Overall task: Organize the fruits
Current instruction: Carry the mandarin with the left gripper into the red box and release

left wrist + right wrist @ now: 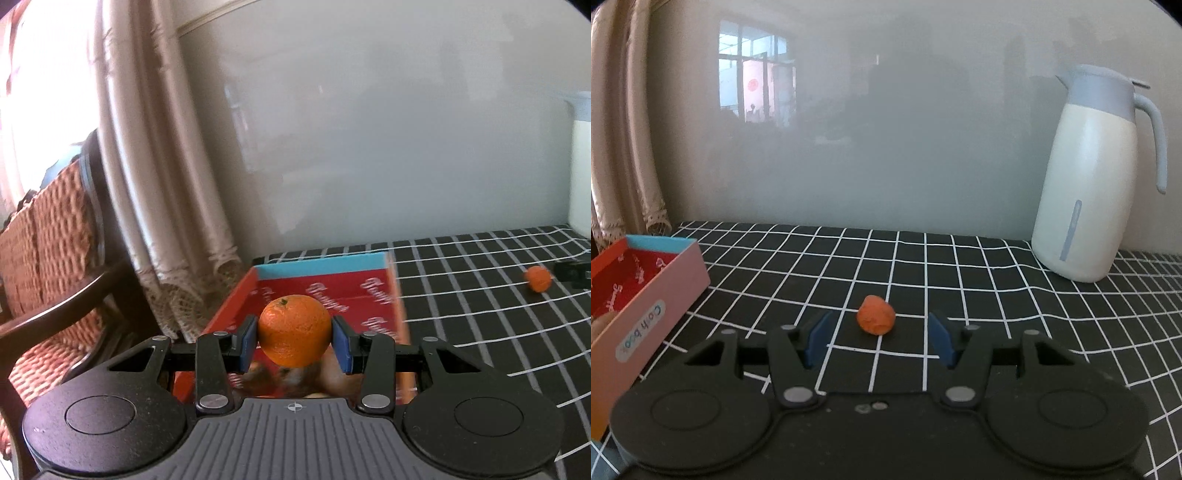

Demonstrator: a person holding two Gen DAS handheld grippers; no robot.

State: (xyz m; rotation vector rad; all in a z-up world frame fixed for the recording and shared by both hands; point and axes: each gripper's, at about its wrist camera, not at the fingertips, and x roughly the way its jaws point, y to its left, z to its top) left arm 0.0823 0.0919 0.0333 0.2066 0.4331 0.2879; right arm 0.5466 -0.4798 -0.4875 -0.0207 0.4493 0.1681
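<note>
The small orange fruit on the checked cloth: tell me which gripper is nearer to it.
Right. The right gripper is open just short of the small orange fruit; the left gripper holds an orange over the red box.

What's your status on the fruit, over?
Left tool shut on orange, over red box. Right tool open, lined up on small orange fruit on the cloth. Nothing in the way.

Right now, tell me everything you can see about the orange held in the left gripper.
The orange is round, bright, dimpled-skinned, with a small green stem nub on top, looking whole. The left gripper clamps it, one blue pad on each side, stem up. It hangs over the open red box at the table's left end, touching only the pads.
</note>
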